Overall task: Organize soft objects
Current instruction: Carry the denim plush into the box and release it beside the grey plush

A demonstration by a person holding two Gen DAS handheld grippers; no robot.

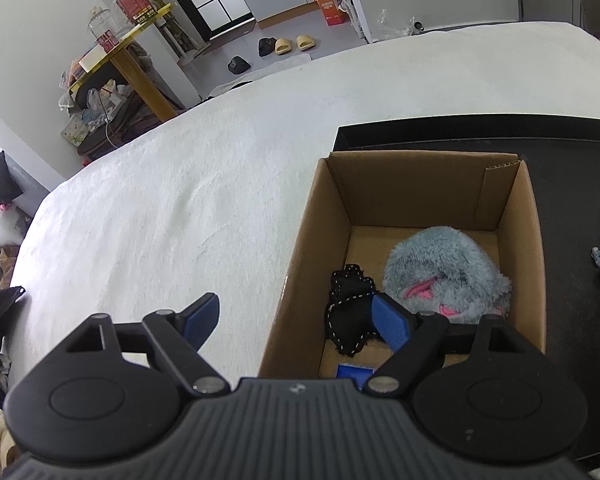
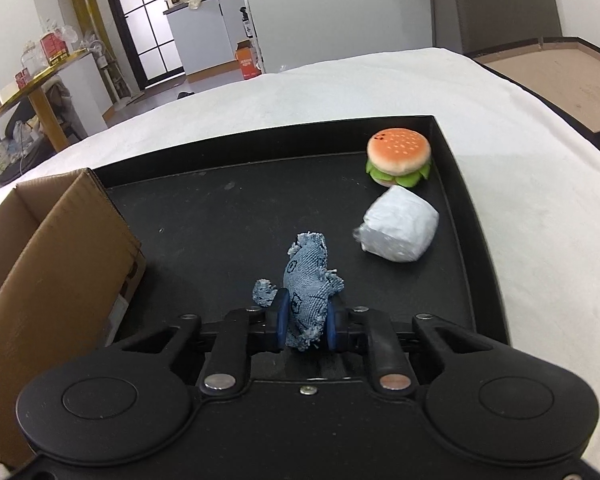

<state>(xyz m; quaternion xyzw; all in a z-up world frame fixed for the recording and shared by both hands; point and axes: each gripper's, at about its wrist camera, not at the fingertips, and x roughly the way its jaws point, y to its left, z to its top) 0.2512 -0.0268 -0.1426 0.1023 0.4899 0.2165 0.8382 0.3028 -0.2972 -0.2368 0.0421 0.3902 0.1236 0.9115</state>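
Both tongs are in view. Left gripper (image 1: 296,320) hangs released, jaws wide, astride the near-left wall of the cardboard box (image 1: 300,264), one finger inside and one over the white blanket (image 1: 180,200); nothing is between them. Right gripper (image 2: 305,322) is clenched on the denim fish toy (image 2: 306,280), pads pressing its tail end on the black tray (image 2: 220,216), presumably for transfer into the box. Already boxed: grey plush toy (image 1: 444,268) and black stitched pouch (image 1: 350,312). Awaiting collection on the tray, well apart from the fish: white padded bundle (image 2: 398,226), plush hamburger (image 2: 398,152). Box wall stands beside the carry path and must be cleared.
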